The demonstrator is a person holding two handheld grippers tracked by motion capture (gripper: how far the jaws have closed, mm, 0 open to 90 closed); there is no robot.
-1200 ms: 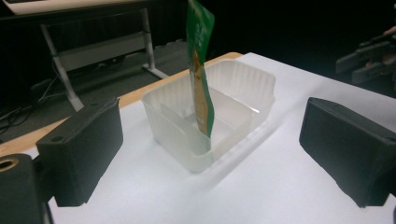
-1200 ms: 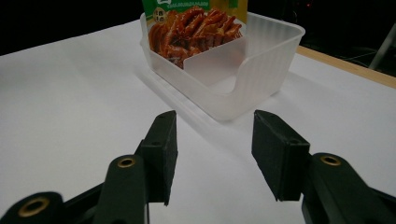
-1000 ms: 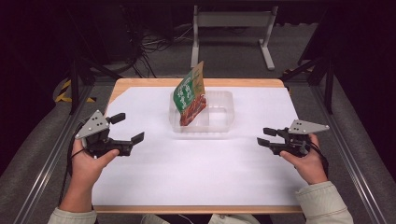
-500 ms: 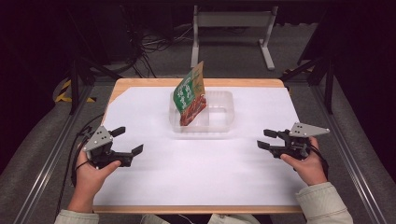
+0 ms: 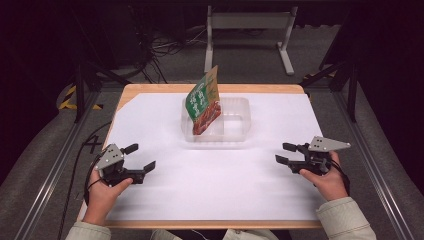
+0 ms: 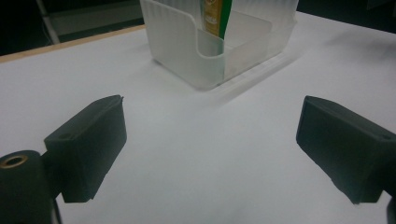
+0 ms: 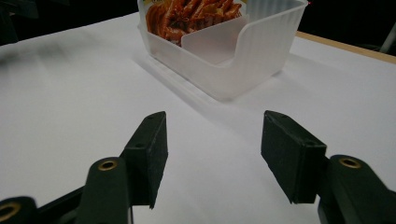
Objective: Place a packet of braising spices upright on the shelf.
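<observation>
A clear plastic bin [image 5: 235,131] stands at the back middle of the white table top, and a green and red snack pouch [image 5: 204,100] leans upright inside its left part. In the left gripper view the bin [image 6: 219,51] is ahead with the pouch [image 6: 215,16] in it. The right gripper view has the bin [image 7: 243,56] and the pouch [image 7: 191,11] ahead too. My left gripper [image 5: 139,158] rests low at the front left, open and empty. My right gripper [image 5: 285,153] sits at the front right, its jaws just having opened wider with nothing between them.
White paper [image 5: 215,180] covers the wooden table [image 5: 150,90]. A metal stand [image 5: 250,25] and cables [image 5: 160,47] lie on the dark floor behind. Metal rails [image 5: 45,180] run along both sides of the table.
My left gripper has come down toward the table at the front left. My right gripper's jaws have spread wider while the hand stayed put. Bin and pouch are unmoved.
</observation>
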